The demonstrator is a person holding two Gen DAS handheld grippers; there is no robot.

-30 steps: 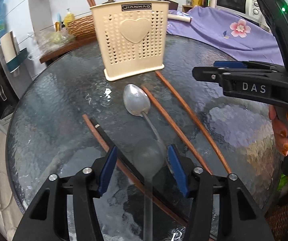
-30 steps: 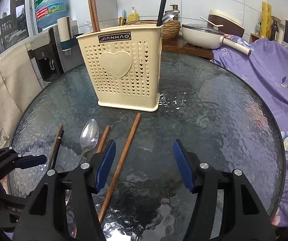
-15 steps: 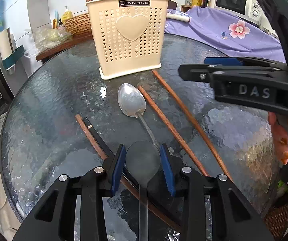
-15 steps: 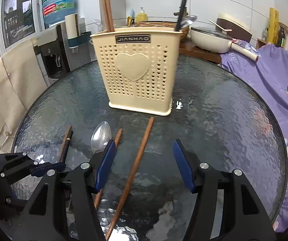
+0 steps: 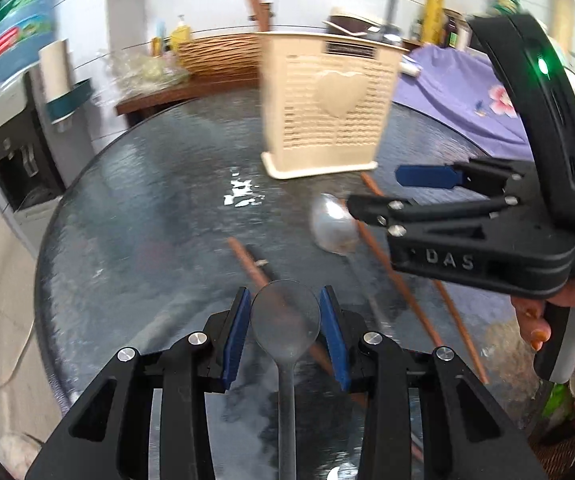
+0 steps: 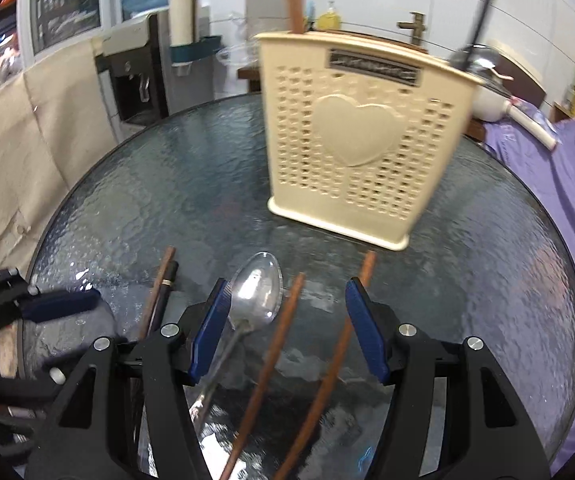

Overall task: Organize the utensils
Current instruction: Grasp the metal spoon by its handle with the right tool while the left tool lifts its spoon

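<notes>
Left wrist view: the left gripper (image 5: 285, 322) has its blue pads closed against the bowl of a clear plastic spoon (image 5: 285, 320), whose handle runs back toward the camera. Beyond it on the round glass table (image 5: 135, 208) lie a brown chopstick (image 5: 247, 260) with a dark one beside it, then a metal spoon (image 5: 333, 224) and two more brown chopsticks (image 5: 387, 276) to the right. The cream utensil holder (image 5: 327, 112) stands upright farther back, a chopstick and a dark handle rising from it. The right gripper (image 5: 387, 188) reaches in from the right, above the metal spoon's bowl, partly covering it; a hand (image 5: 559, 316) grips its handle.

Right wrist view: the right gripper (image 6: 287, 328) stands about half open, gripping nothing; the metal spoon (image 6: 257, 292) and one brown chopstick (image 6: 275, 344) lie on the glass between its fingers, another chopstick (image 6: 339, 344) just inside the right pad. The holder (image 6: 359, 140) stands beyond, a purple floral cloth (image 6: 567, 184) to the right
</notes>
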